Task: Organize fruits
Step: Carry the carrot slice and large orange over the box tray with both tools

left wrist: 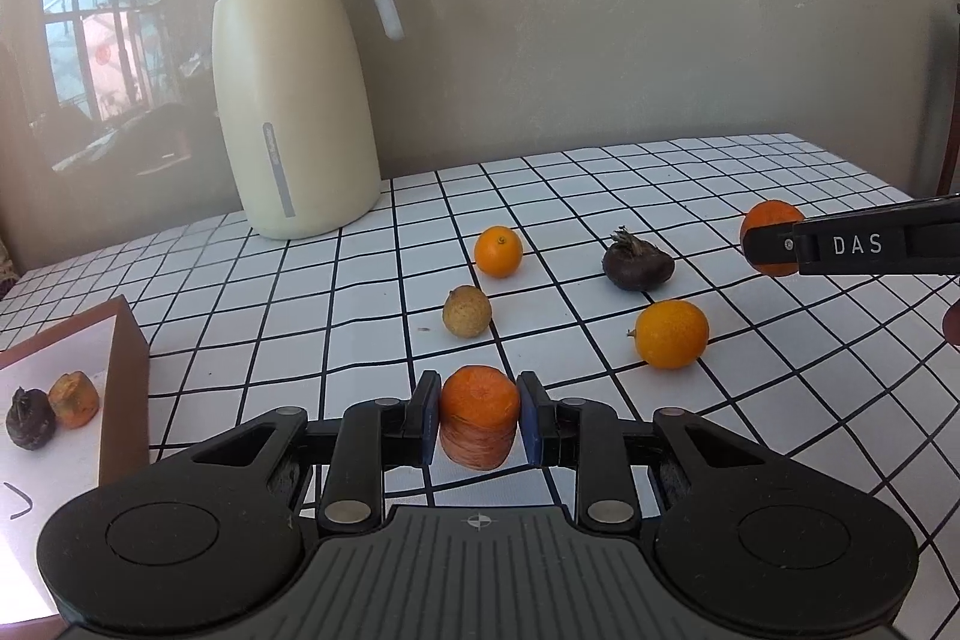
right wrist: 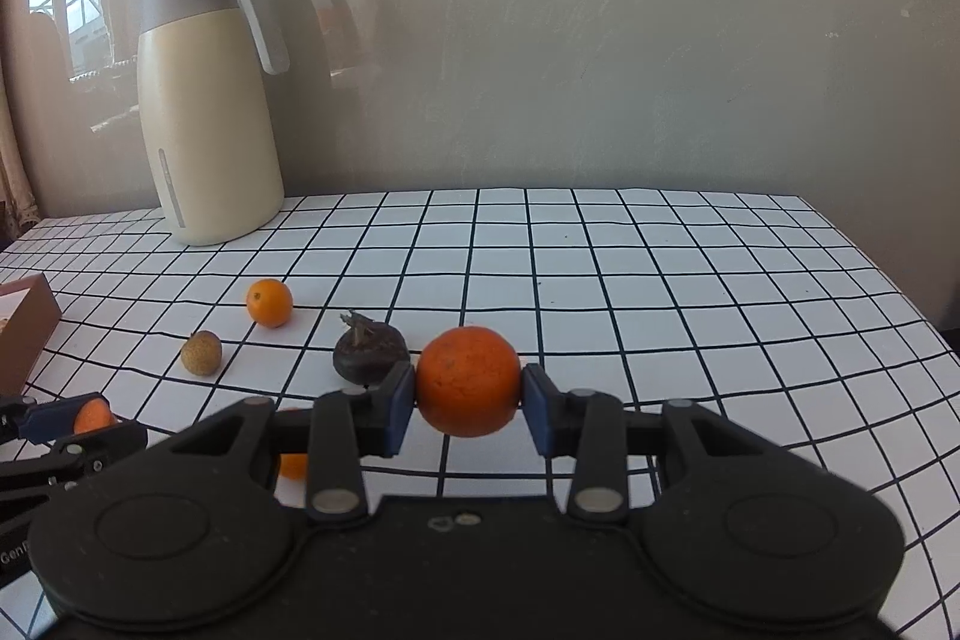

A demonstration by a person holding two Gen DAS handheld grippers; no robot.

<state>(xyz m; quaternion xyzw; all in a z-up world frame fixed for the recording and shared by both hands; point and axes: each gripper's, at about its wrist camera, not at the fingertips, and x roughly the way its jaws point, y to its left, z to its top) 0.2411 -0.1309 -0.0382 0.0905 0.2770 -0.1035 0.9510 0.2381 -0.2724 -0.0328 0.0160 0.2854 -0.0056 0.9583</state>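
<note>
I hold a carrot chunk point(left wrist: 479, 415) in my left claw point(left wrist: 478, 418) and an orange point(right wrist: 468, 381) in my right claw point(right wrist: 468, 400), both clear of the table point(right wrist: 660, 280), probably bound for the box point(left wrist: 123, 382) at near left.

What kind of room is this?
Probably a home dining or kitchen corner: a cream thermos jug with a grey lid stands on a black-and-white checked tablecloth, and the glossy wall reflects a window.

White table point(right wrist: 600, 280) with black grid, cream jug point(left wrist: 300, 100) with grey lid, orange carrot chunk point(left wrist: 479, 415), orange mandarin point(right wrist: 468, 381), dark-brown water chestnut point(left wrist: 637, 263), tan longan point(left wrist: 467, 311), brown box point(left wrist: 123, 382).
</note>
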